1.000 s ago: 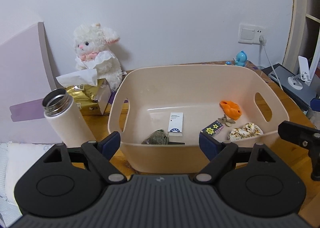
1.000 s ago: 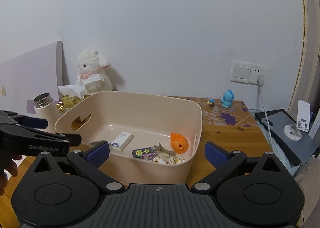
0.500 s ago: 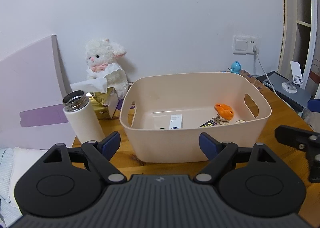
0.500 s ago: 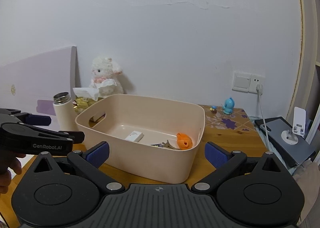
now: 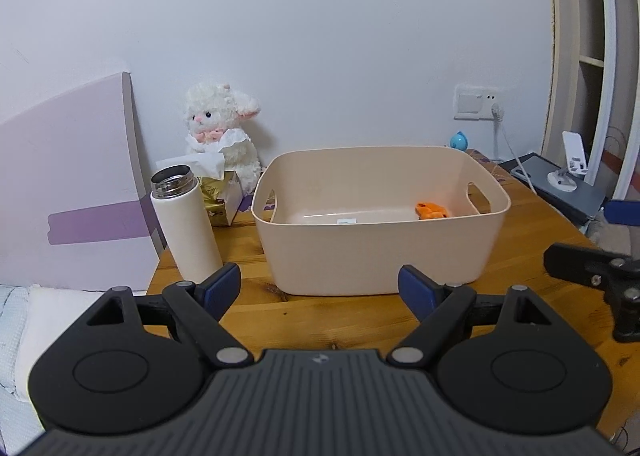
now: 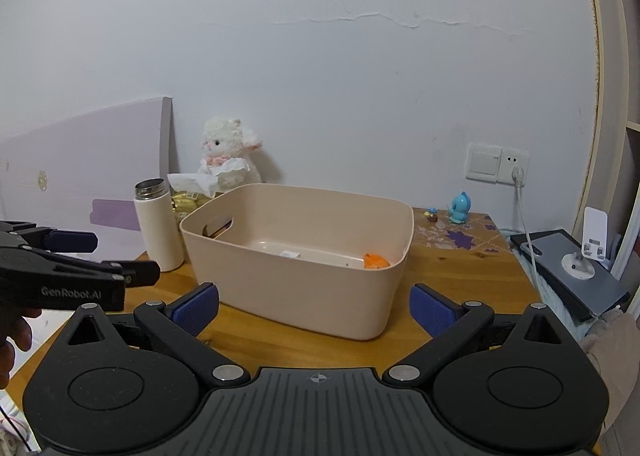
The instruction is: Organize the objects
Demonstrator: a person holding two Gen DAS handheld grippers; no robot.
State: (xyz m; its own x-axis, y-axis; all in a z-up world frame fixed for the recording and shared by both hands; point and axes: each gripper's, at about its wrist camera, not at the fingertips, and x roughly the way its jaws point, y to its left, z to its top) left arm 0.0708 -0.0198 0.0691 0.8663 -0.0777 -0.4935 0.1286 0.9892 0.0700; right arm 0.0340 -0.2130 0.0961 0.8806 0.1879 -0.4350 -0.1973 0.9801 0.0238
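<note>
Presently: beige bin (image 5: 380, 252) mid-table, gathering an orange toy (image 5: 430, 211) and small white box (image 5: 346, 221). Left gripper (image 5: 320, 284) and right gripper (image 6: 314, 306) near it, both spread wide, empty, apparently finished. Flask (image 5: 184, 223) stands outside, left.

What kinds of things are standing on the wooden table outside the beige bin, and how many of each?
Plush lamb: 1
White bottle: 1
Tissue box: 1
Blue figurine: 1
Tiny mushroom figure: 1
Total: 5
</note>
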